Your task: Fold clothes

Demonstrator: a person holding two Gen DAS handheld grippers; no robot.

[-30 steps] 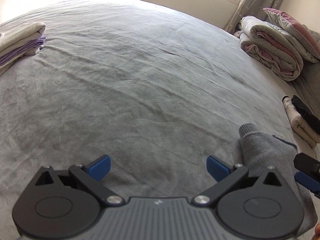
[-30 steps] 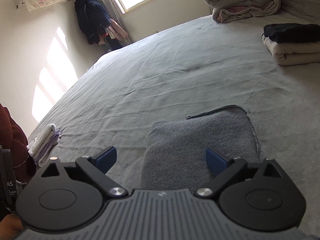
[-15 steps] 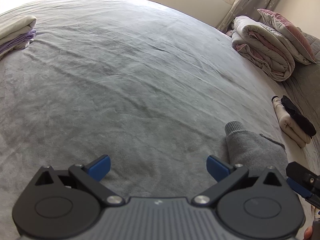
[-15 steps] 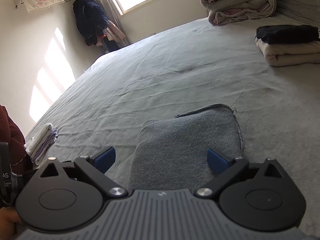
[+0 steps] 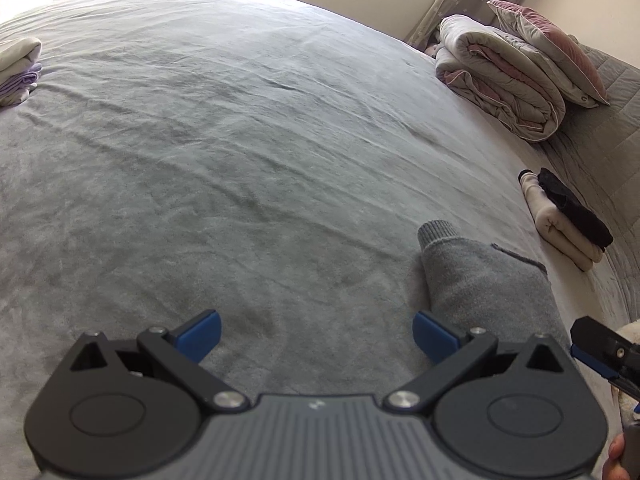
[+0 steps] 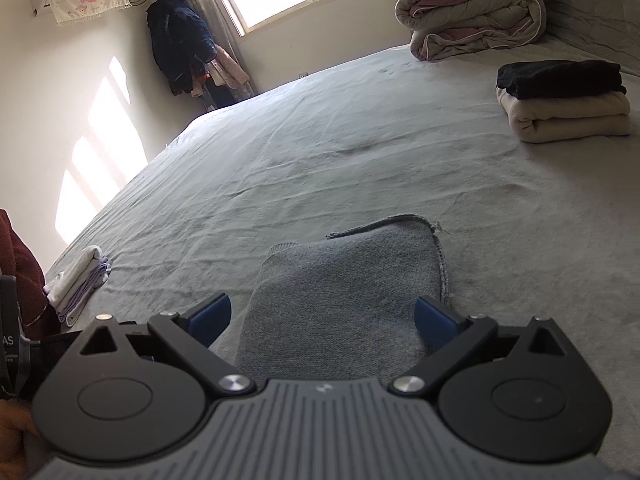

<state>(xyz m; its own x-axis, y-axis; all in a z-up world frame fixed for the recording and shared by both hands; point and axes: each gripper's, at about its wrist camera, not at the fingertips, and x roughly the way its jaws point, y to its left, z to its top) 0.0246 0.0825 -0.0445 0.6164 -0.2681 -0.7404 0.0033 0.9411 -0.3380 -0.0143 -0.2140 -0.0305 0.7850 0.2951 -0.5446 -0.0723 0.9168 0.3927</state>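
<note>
My left tongs (image 5: 316, 336) hang spread wide over the bare grey bed (image 5: 240, 160), gripping nothing; their blue pads sit well apart above the sheet. My right tongs (image 6: 322, 320) are also released, their pads straddling the near end of the folded grey sweater (image 6: 348, 288) without pinching it. From the right wrist view the sweater lies flat dead ahead at 12 o'clock, a ribbed cuff poking out at its 11 o'clock corner. From the left wrist view that same sweater (image 5: 480, 280) lies at about 2 o'clock, just beside my right pad. Farther off at 2 o'clock in the right wrist view sits a stack of a black garment on a cream one (image 6: 560, 100), and a rolled quilt (image 6: 472, 12) lies beyond it. A small white and lilac folded pile (image 6: 80, 280) rests at 9 o'clock near the bed's edge.
</note>
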